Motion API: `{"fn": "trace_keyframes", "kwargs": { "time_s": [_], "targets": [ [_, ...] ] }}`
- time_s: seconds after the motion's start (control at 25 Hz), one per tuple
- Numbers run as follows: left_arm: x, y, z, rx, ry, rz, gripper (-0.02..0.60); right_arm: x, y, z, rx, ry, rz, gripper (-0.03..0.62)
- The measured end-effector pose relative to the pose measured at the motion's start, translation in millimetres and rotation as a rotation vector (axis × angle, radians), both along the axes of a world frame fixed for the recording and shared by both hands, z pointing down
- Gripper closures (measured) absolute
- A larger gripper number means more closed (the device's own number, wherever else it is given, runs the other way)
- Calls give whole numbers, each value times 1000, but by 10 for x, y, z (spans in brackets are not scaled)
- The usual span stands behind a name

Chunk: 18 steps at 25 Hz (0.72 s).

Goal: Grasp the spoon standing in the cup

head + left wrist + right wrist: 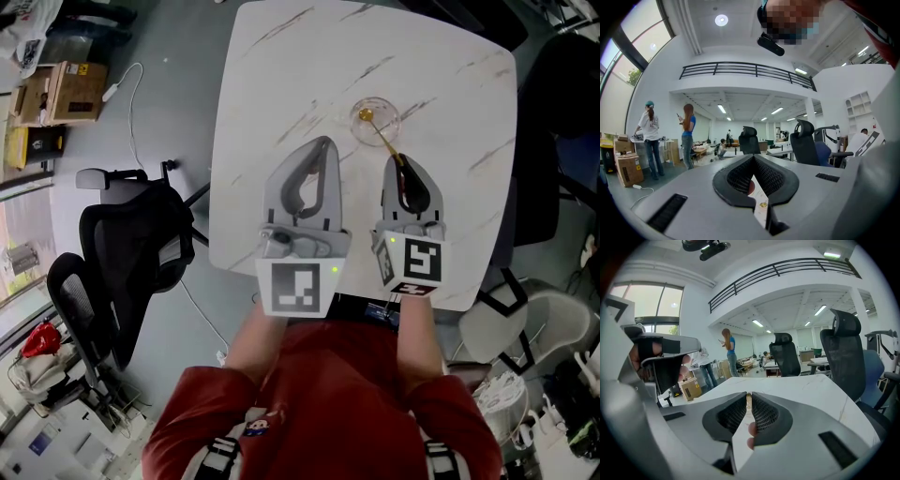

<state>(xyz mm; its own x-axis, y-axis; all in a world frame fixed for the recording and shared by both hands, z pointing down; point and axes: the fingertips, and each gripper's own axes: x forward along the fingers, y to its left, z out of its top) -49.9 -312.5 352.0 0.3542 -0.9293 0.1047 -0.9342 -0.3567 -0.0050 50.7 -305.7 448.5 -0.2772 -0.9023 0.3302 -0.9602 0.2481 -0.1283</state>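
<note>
A clear glass cup stands on the white marble table, right of its middle. A thin gold spoon leans out of the cup toward me. My right gripper is just in front of the cup, shut on the spoon's handle. In the right gripper view that handle shows as a thin tan strip pinched at the tips of the right gripper. My left gripper hovers left of the cup, jaws shut with nothing in them. In the left gripper view, the left gripper shows no cup or spoon.
Two black office chairs stand off the table's left edge, with cardboard boxes and a white cable on the floor beyond. A pale chair sits at the near right. People stand far off in the room.
</note>
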Motion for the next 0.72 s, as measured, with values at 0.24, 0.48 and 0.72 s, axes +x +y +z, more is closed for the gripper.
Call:
{"fn": "trace_keyframes", "kwargs": {
  "time_s": [0.24,0.48,0.72],
  "targets": [
    [6,58,-79,19,6,2,572,18,48,-88,20,5,3,557],
    [10,152,-163,37,1,10,572,35,136,-176,35,7,12,557],
    [7,268,-284,56,4,20,572,62,242,-321,62,12,23,557]
  ]
}}
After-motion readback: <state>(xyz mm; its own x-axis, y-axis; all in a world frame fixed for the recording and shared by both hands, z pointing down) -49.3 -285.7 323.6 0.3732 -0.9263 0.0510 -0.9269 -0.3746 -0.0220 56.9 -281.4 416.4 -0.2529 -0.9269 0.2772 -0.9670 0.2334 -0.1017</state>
